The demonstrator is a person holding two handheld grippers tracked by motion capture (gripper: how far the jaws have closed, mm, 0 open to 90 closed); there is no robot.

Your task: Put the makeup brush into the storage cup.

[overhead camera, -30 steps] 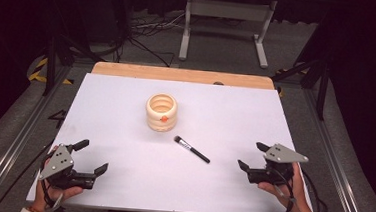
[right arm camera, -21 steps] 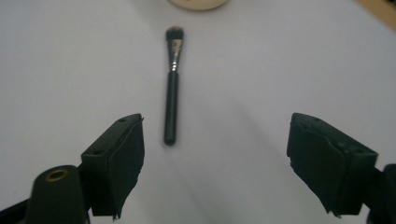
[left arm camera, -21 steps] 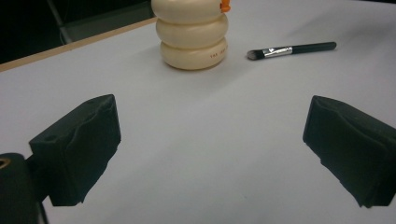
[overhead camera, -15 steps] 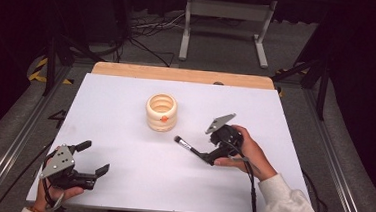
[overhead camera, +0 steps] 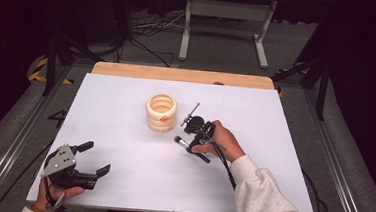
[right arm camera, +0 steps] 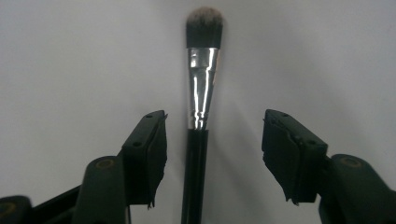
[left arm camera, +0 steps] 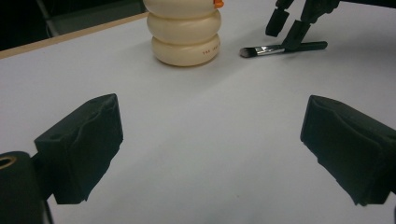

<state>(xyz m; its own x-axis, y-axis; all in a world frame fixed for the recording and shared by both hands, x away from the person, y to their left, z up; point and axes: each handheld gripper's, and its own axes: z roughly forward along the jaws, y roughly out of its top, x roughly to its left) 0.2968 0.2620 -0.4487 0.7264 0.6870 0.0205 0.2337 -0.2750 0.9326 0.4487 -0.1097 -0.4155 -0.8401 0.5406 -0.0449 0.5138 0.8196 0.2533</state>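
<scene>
Right gripper (right arm camera: 212, 154) agape, straddling brush (right arm camera: 201, 93) handle, likely for a pinch; left gripper (left arm camera: 210, 154) released, idle near table (overhead camera: 126, 101) edge.

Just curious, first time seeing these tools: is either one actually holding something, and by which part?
Nothing yet. The right gripper straddles the brush handle, jaws open; the left gripper is open too.

Both grippers are black: left gripper (overhead camera: 93, 159) carries a grey triangular plate; right gripper (overhead camera: 192, 138) trails a black cable. Light grey sleeve (overhead camera: 264, 201).
</scene>
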